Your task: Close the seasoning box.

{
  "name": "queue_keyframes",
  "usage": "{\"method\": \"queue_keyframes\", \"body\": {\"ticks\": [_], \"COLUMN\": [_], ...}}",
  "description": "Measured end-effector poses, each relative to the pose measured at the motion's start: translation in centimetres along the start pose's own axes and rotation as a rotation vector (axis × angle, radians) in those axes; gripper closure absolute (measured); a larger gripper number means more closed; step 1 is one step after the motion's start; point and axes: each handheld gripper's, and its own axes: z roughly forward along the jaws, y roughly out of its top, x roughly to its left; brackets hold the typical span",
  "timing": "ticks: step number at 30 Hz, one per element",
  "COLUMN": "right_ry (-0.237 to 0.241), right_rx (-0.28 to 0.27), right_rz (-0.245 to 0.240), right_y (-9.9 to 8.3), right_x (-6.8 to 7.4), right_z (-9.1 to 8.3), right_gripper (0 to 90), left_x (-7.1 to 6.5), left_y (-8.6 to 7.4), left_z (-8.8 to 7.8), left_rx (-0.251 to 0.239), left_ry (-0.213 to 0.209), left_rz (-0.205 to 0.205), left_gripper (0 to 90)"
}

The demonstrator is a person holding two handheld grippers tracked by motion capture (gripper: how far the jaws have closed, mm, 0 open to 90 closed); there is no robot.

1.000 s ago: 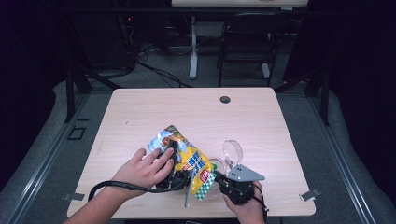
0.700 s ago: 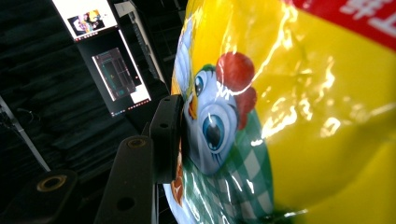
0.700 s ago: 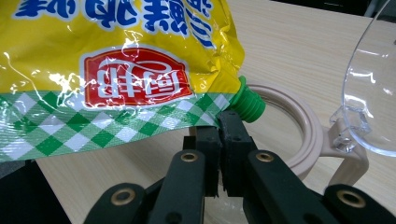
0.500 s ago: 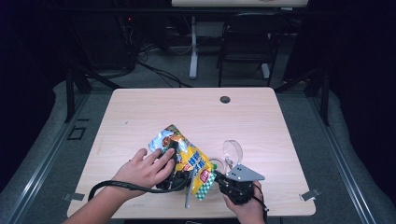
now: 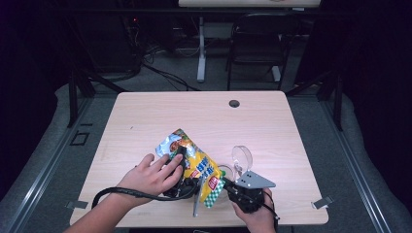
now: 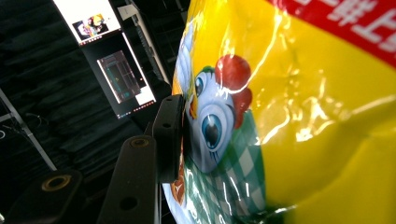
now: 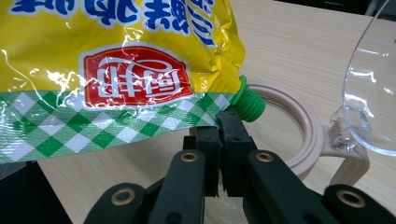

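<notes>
A yellow snack bag [image 5: 197, 162] with a green-checked bottom edge is held up over the front of the table. My left gripper [image 5: 180, 182], partly under the person's left hand [image 5: 153, 174], clamps the bag's body. Its jaws have just been closing, and one pad [image 6: 170, 135] presses on the cartoon print of the bag [image 6: 299, 116]. My right gripper [image 7: 224, 126] is shut on the checked corner of the bag [image 7: 116, 70], level with the bag's lower right end in the high view [image 5: 226, 185].
A beige ring-shaped container [image 7: 303, 135] with a hinged clear lid [image 7: 373, 93] standing up lies just behind the right gripper. A green nub [image 7: 248, 106] shows at its rim. The table [image 5: 194, 116] has a black grommet [image 5: 234, 103] at the back.
</notes>
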Motion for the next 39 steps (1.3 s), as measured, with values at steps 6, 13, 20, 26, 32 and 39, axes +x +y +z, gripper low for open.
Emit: {"method": "queue_keyframes", "body": {"ticks": [6, 13, 20, 26, 32, 39], "right_ry": [0.009, 0.012, 0.012, 0.005, 0.005, 0.006], "right_rx": [0.000, -0.001, 0.001, 0.006, 0.006, 0.006], "right_rz": [0.010, 0.015, 0.019, 0.016, 0.016, 0.015], "right_y": [-0.01, -0.03, -0.02, 0.00, 0.00, 0.01], "right_x": [0.00, -0.06, -0.14, -0.23, -0.23, -0.22], "right_z": [0.00, 0.01, -0.02, -0.07, -0.08, -0.07], "right_gripper": [88.0, 88.1, 88.6, 89.4, 89.3, 89.4], "left_x": [0.19, 0.35, 0.49, 0.60, 0.57, 0.66], "left_y": [0.11, 0.18, 0.23, 0.29, 0.30, 0.33], "left_z": [-0.07, -0.18, -0.48, -0.67, -0.66, -0.76], "left_rx": [-0.003, -0.007, -0.014, -0.022, -0.027, -0.025], "left_ry": [0.004, 0.000, 0.014, 0.022, 0.020, 0.018], "left_rz": [0.007, 0.014, 0.019, 0.020, 0.020, 0.026], "left_gripper": [63.0, 65.4, 67.1, 68.5, 69.6, 70.2]}}
